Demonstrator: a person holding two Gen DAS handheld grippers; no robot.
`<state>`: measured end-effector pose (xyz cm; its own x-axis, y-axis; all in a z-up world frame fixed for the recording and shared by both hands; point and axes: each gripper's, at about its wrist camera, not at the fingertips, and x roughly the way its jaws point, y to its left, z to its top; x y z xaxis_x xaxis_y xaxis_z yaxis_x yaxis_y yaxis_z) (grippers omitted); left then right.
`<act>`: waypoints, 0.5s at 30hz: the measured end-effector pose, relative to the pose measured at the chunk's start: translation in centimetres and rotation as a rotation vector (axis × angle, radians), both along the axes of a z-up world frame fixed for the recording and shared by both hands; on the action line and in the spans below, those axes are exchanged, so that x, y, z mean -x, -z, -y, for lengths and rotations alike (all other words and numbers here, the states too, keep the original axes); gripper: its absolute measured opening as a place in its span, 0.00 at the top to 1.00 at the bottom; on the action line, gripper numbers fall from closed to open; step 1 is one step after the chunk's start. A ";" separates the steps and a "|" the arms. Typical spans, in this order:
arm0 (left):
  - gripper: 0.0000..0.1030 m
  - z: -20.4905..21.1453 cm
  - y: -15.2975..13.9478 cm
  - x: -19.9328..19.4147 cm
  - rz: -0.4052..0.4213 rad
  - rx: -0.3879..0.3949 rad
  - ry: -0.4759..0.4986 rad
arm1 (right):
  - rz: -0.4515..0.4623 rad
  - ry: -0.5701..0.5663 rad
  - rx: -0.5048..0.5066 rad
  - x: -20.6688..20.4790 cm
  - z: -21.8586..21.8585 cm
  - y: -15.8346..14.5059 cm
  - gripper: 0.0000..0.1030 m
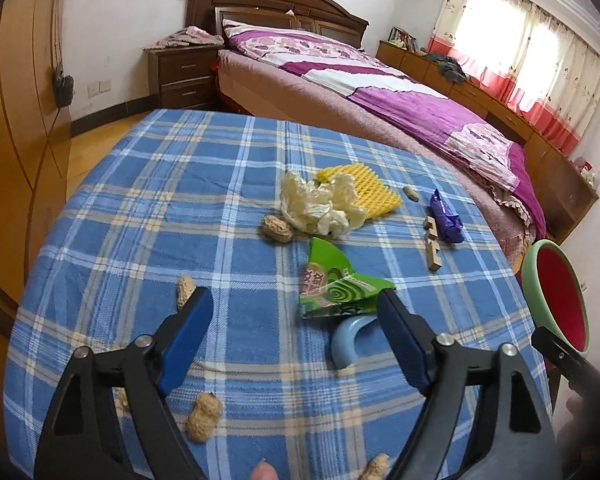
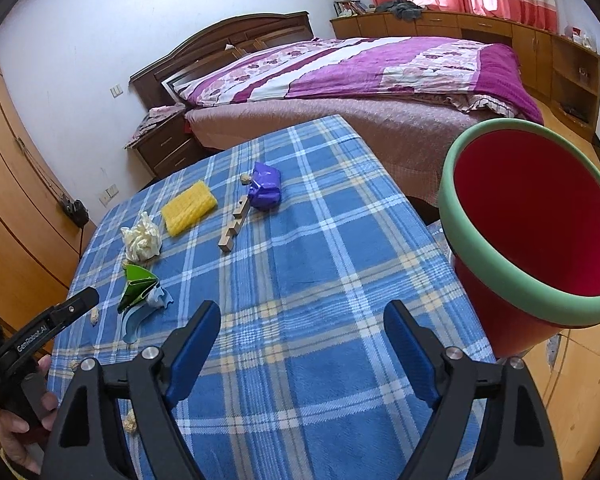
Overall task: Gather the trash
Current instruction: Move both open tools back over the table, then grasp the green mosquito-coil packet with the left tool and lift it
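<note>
My left tongs [image 1: 296,308] stand spread wide with nothing between the blue pads, poised over the bench [image 1: 140,208], which is covered in a blue plaid cloth. My right tongs [image 2: 302,320] are likewise spread and empty, over a bare stretch of the same cloth. The trash lies scattered on the bench. A green wrapper [image 1: 336,284] sits just ahead of my left tongs, its near corner close to the right-hand pad, and it partly overlaps a light blue plastic piece [image 1: 346,340] beneath it. Beyond it lies a crumpled pale tissue [image 1: 320,204] resting against a yellow foam net [image 1: 364,184]. A purple wrapper [image 1: 444,216] lies further right, with a notched wooden piece [image 1: 432,244] touching its near side. Peanut shells are spread about: one beside the tissue [image 1: 276,229], one by my left-hand pad [image 1: 185,289], one near my left tongs' frame [image 1: 204,416], and one small one beyond the foam net [image 1: 411,193]. A red bin with a green rim [image 2: 540,232] stands off the bench's right edge, mouth tilted toward my right camera; nothing is visible inside it. A bed [image 2: 360,80] stands behind the bench.
</note>
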<state>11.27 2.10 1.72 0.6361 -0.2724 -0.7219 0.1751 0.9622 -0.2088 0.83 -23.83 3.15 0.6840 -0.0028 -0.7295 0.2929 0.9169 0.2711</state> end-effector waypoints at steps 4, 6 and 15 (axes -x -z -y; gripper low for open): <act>0.19 0.2 0.9 -0.8 -0.028 0.007 0.004 | -0.011 0.007 -0.007 -0.2 0.2 0.4 0.17; 0.19 0.6 1.2 -1.1 -0.038 0.009 0.012 | -0.016 0.012 -0.013 -0.3 0.5 0.7 0.17; 0.19 2.9 1.7 -2.2 -0.047 0.012 0.078 | -0.029 0.023 -0.028 -0.6 1.4 1.3 0.17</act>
